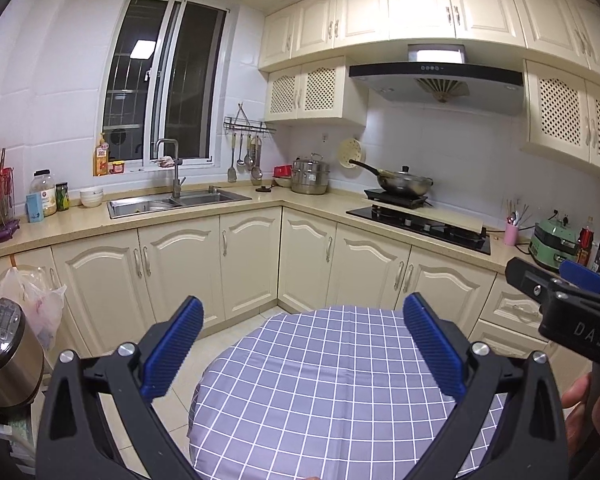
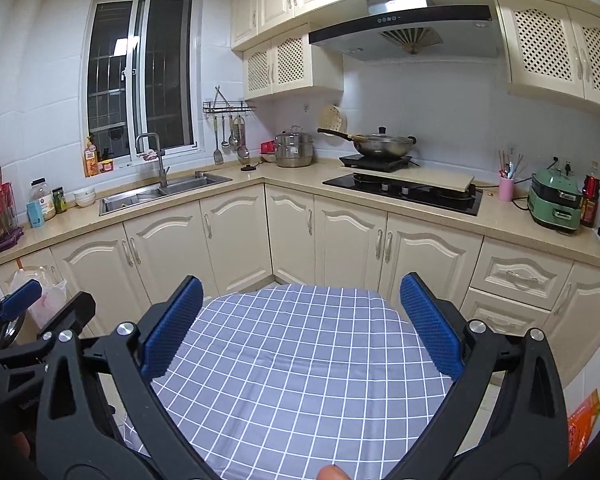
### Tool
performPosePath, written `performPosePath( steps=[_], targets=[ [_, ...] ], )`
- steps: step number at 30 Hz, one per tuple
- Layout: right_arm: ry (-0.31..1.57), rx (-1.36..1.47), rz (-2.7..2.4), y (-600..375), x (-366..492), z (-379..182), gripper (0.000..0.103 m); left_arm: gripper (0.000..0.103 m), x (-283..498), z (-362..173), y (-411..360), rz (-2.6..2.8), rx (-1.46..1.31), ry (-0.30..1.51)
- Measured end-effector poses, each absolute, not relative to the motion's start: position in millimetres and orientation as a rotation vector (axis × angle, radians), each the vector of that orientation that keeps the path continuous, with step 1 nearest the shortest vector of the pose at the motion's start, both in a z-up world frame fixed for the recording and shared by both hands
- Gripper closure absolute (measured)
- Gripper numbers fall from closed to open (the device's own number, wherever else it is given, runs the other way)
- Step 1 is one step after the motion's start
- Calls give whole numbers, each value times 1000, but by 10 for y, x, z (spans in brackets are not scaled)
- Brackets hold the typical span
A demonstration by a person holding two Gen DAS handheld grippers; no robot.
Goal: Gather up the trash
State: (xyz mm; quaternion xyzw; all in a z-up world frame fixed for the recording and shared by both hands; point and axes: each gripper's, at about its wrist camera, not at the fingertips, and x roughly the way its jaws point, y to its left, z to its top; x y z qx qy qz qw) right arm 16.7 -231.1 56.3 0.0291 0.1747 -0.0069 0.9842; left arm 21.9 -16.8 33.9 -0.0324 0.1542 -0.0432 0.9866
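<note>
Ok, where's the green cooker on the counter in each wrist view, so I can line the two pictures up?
Left wrist: the green cooker sits at the far right edge, on the counter right of the pink cup, partly behind the right gripper.
Right wrist: the cooker is right of centre, on the same counter, fully in view.
Shared landmark: the wok under the range hood.
</note>
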Motion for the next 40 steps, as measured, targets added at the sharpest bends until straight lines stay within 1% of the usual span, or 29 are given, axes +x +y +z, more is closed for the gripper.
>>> performPosePath(
  steps=[10, 18, 24, 40],
  targets=[
    [346, 50, -11, -2253, 173, 585, 6, 5, 233, 359, -85, -90, -98, 296],
    [351, 59, -16, -2284, 171, 566, 6, 5, 150, 389, -170, -31, -42, 223],
    [355, 59, -13, -2297, 165, 549, 6, 5, 168, 380, -128, -47, -75, 238],
    [364, 77, -15, -2368, 156, 473, 6, 5, 138, 387, -179, -10, -32, 222]
  ],
)
